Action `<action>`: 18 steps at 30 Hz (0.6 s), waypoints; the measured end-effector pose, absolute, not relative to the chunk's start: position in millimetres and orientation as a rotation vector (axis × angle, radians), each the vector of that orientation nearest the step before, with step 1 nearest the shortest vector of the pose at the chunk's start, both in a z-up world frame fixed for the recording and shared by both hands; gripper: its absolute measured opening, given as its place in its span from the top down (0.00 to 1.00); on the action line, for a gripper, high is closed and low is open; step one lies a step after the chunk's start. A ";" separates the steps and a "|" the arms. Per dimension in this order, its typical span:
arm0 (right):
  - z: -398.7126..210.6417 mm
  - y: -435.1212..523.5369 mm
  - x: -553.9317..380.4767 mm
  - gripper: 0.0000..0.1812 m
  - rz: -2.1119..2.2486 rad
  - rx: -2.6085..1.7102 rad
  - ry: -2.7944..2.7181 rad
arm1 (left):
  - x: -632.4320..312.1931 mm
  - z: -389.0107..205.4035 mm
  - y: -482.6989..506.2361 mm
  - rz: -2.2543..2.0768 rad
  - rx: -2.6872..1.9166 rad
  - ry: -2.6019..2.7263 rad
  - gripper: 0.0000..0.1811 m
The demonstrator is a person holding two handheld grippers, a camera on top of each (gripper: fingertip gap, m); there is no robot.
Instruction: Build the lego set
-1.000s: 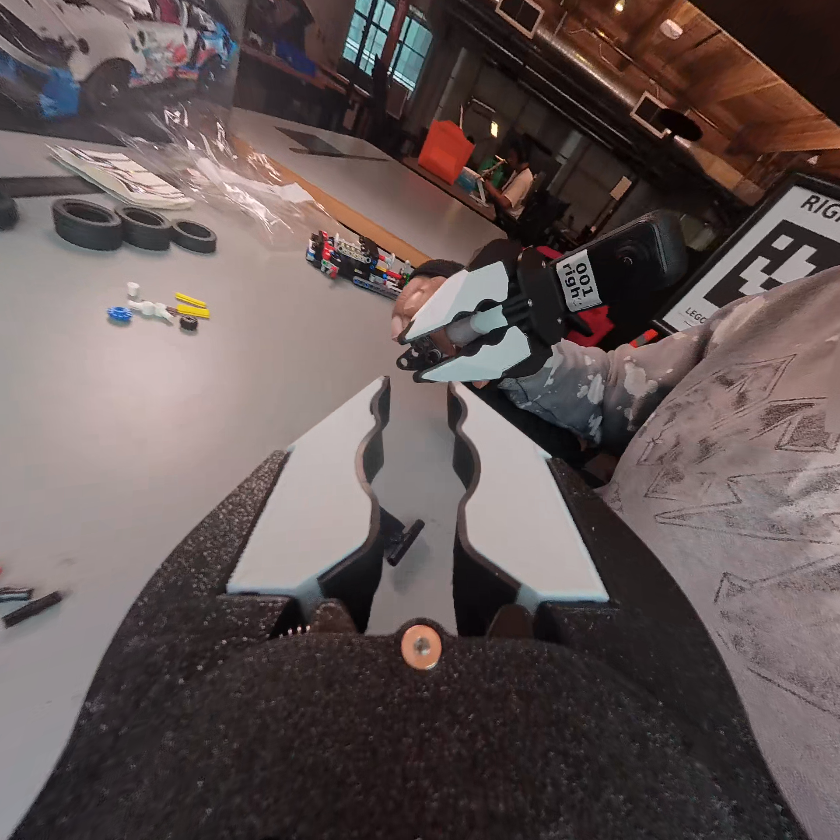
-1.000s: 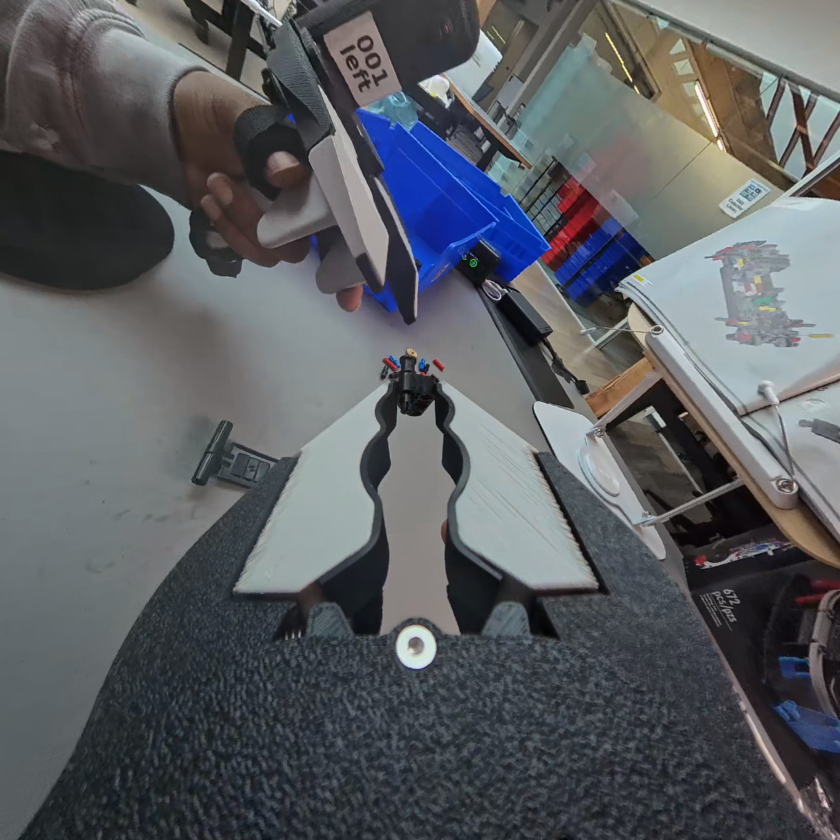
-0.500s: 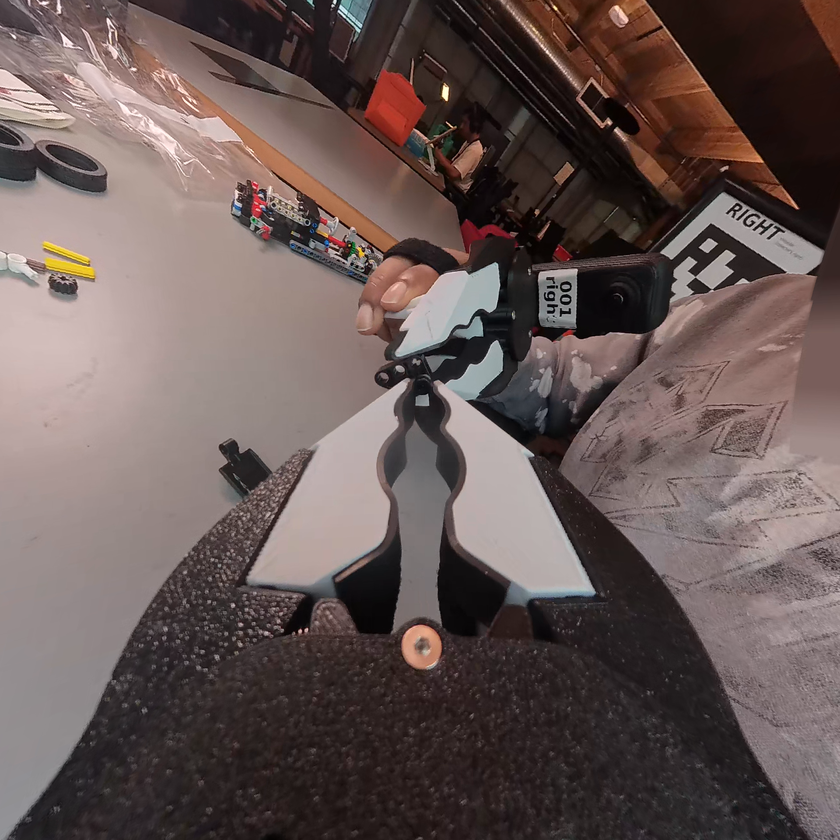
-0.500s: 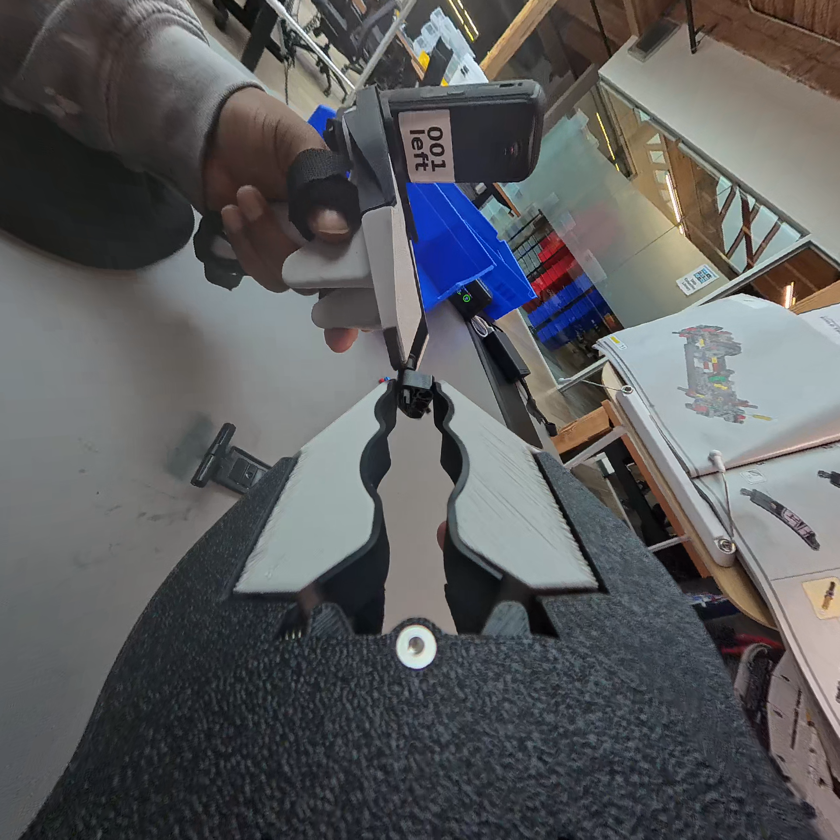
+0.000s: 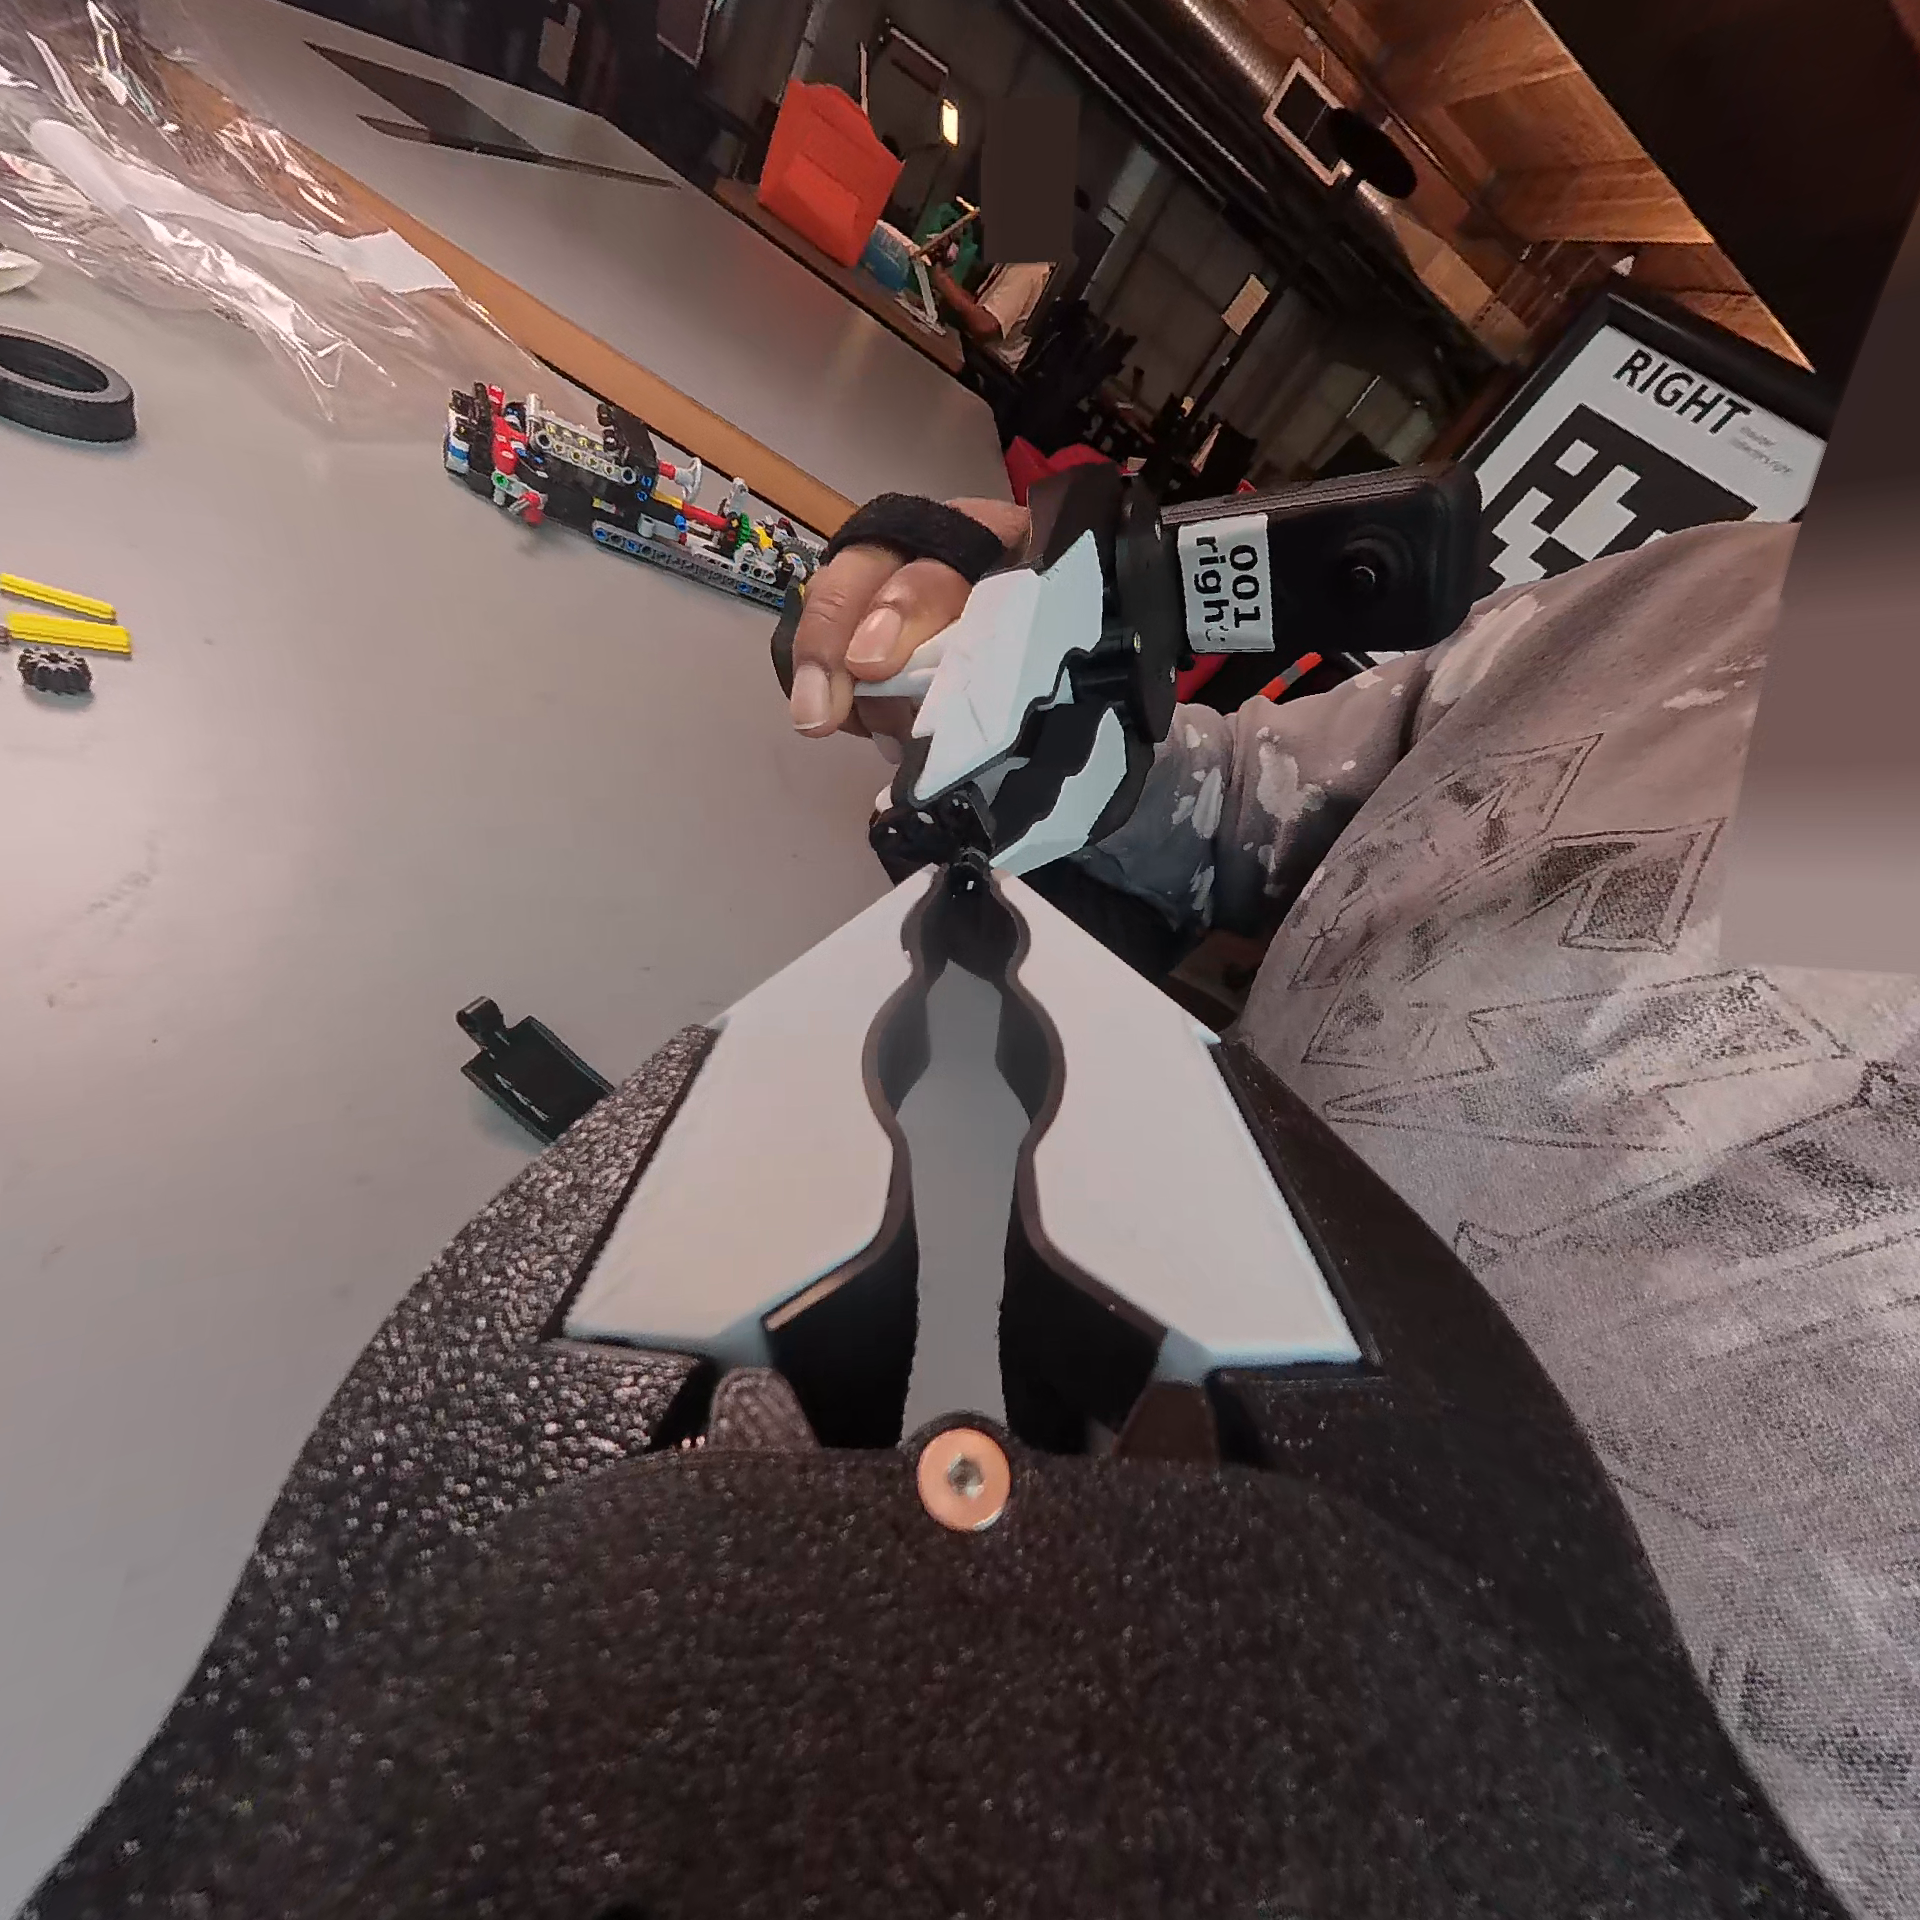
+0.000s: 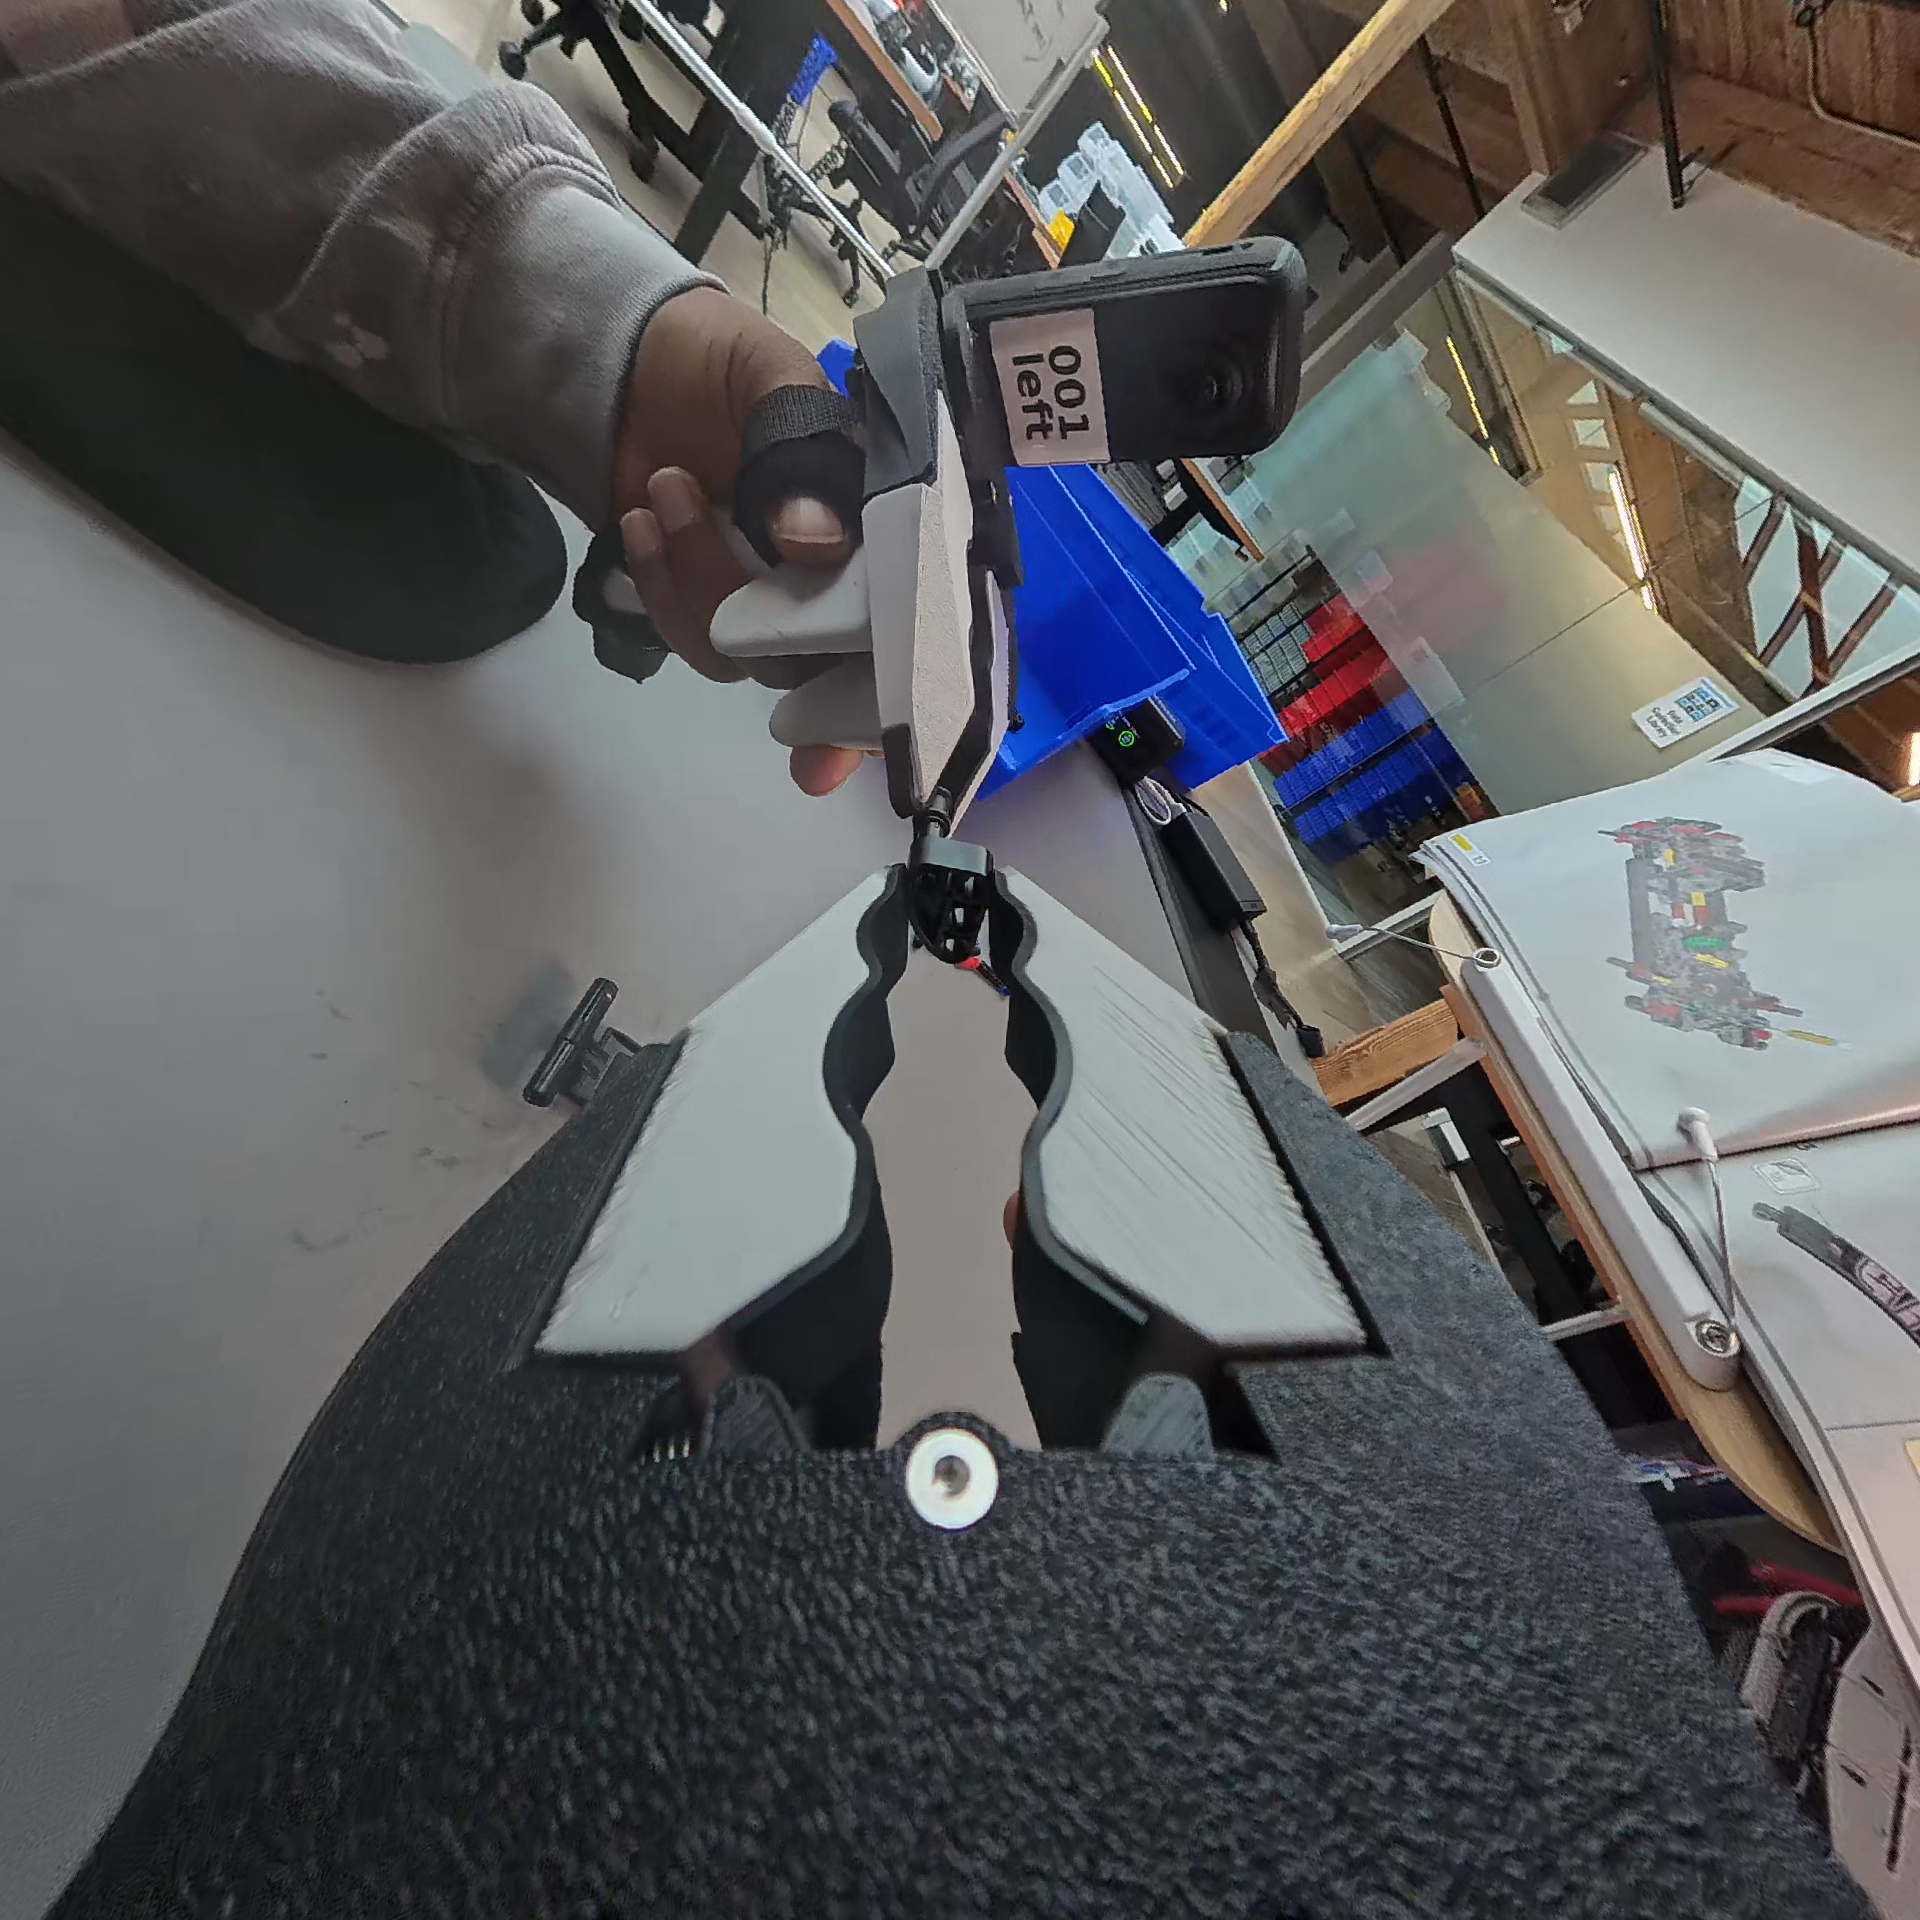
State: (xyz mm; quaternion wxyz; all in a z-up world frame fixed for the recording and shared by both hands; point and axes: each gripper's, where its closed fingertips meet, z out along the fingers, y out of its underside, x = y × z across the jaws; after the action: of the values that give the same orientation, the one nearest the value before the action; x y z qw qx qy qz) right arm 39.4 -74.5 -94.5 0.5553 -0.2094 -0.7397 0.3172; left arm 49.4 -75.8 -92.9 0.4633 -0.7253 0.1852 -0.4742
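My right gripper (image 6: 951, 894) is shut on a small black lego piece (image 6: 948, 909) and holds it above the grey table (image 6: 312, 883). My left gripper (image 5: 961, 883) is shut at its tips on a short black pin (image 6: 938, 812) that sticks out of the top of that piece. The two grippers meet tip to tip. In the left wrist view the right gripper (image 5: 971, 805) holds the black piece (image 5: 920, 831) just beyond my left fingertips. The left gripper also shows in the right wrist view (image 6: 932, 800).
A flat black part (image 5: 530, 1070) lies on the table below the grippers. Farther off are a part-built lego chassis (image 5: 623, 499), a tyre (image 5: 62, 384), yellow pieces (image 5: 62, 613), a black gear (image 5: 57, 675) and plastic bags (image 5: 208, 239). A blue bin (image 6: 1101, 623) and an instruction booklet (image 6: 1714, 935) are to the right. Only a small space, under 4 cm, lies between the two pairs of fingers. Both grippers' tips are roughly 25 cm from the black gear (image 5: 57, 675).
My left gripper was open a second ago; it has shut and moved up to the right gripper's black piece. Both grippers have lifted higher above the table.
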 end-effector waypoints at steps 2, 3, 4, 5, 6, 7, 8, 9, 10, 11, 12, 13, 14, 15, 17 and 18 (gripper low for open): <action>-94.8 -75.6 41.1 0.93 0.740 -0.484 -1.759 | 49.8 -94.3 -77.4 -1.148 -1.794 0.482 0.98; -95.9 -74.0 42.7 0.93 0.728 -0.486 -1.769 | 45.2 -94.8 -77.3 -1.127 -1.800 0.482 0.98; -94.6 -60.4 46.8 0.93 0.685 -0.510 -1.756 | 26.7 -91.4 -75.5 -1.092 -1.787 0.426 0.98; -88.8 -43.0 54.7 0.93 0.703 -0.567 -1.720 | -0.5 -85.2 -76.2 -1.072 -1.759 0.344 0.99; -84.7 -35.4 59.6 0.93 0.760 -0.612 -1.694 | -22.0 -85.8 -77.7 -1.008 -1.771 0.304 0.99; -86.5 -37.5 58.2 0.93 0.744 -0.608 -1.701 | -36.2 -92.2 -75.0 -0.885 -1.821 0.298 0.99; -90.2 -45.1 53.3 0.93 0.716 -0.590 -1.720 | -50.2 -95.0 -67.9 -0.733 -1.852 0.283 0.98; -92.1 -52.4 49.3 0.93 0.714 -0.572 -1.728 | -69.0 -92.5 -60.1 -0.583 -1.858 0.238 0.98; -93.0 -52.4 46.8 0.93 0.718 -0.578 -1.726 | -95.6 -89.2 -54.8 -0.422 -1.863 0.160 0.98; -94.4 -46.3 45.7 0.93 0.725 -0.607 -1.721 | -127.6 -84.8 -54.2 -0.251 -1.858 0.064 0.98; -95.1 -39.6 45.3 0.93 0.744 -0.641 -1.707 | -159.1 -81.1 -58.7 -0.096 -1.851 -0.036 0.98; -94.6 -35.1 44.7 0.93 0.781 -0.678 -1.687 | -186.2 -80.6 -65.9 0.031 -1.858 -0.129 0.98; -95.2 -34.2 43.6 0.93 0.822 -0.709 -1.677 | -209.8 -85.0 -73.9 0.148 -1.887 -0.214 0.98; -96.5 -34.2 41.8 0.93 0.842 -0.729 -1.672 | -230.0 -93.5 -81.7 0.258 -1.932 -0.288 0.98; -101.4 -35.5 38.0 0.93 0.831 -0.738 -1.682 | -253.1 -110.0 -92.5 0.394 -1.997 -0.383 0.97; -102.8 -36.8 36.4 0.93 0.837 -0.744 -1.681 | -257.7 -116.9 -95.0 0.424 -2.020 -0.405 0.97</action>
State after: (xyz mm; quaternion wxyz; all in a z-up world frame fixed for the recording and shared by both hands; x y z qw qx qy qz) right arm 36.4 -36.8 -102.8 0.5317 -0.3121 -0.7047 0.3511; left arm -257.7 -95.0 -116.9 0.4959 -0.8339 -0.1673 0.1751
